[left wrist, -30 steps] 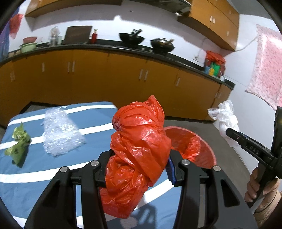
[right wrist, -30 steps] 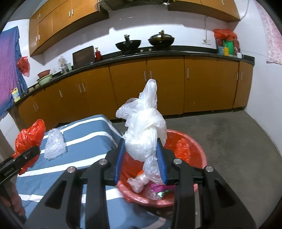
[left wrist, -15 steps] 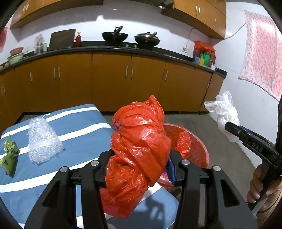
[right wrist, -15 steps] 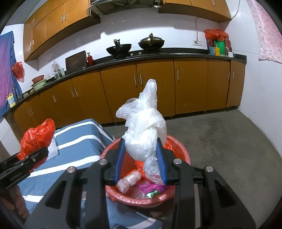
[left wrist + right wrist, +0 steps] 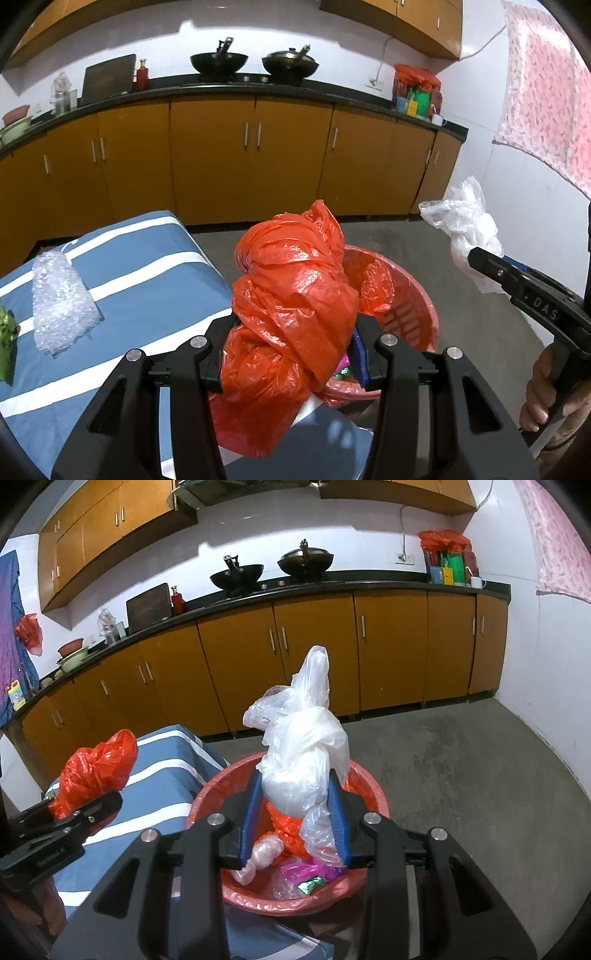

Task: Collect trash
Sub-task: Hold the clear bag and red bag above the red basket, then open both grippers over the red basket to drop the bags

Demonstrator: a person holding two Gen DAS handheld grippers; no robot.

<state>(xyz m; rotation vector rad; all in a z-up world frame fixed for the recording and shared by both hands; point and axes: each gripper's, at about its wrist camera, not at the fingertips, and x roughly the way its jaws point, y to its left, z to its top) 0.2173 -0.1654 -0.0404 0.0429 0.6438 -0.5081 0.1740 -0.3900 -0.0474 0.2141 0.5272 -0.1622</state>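
Trash | red bag (image 5: 291, 306) pinched by left gripper (image 5: 291, 356), frame centre | white bag (image 5: 306, 764) pinched by right gripper (image 5: 293, 819) over red basin (image 5: 364, 880) | risk: light bags could be dropped outside rim if released early

txt: "DAS" | on: right hand-held gripper (image 5: 480, 258) side; rest unreadable

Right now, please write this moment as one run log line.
left gripper: shut on crumpled red plastic bag | right gripper: shut on white plastic bag | both near red basket
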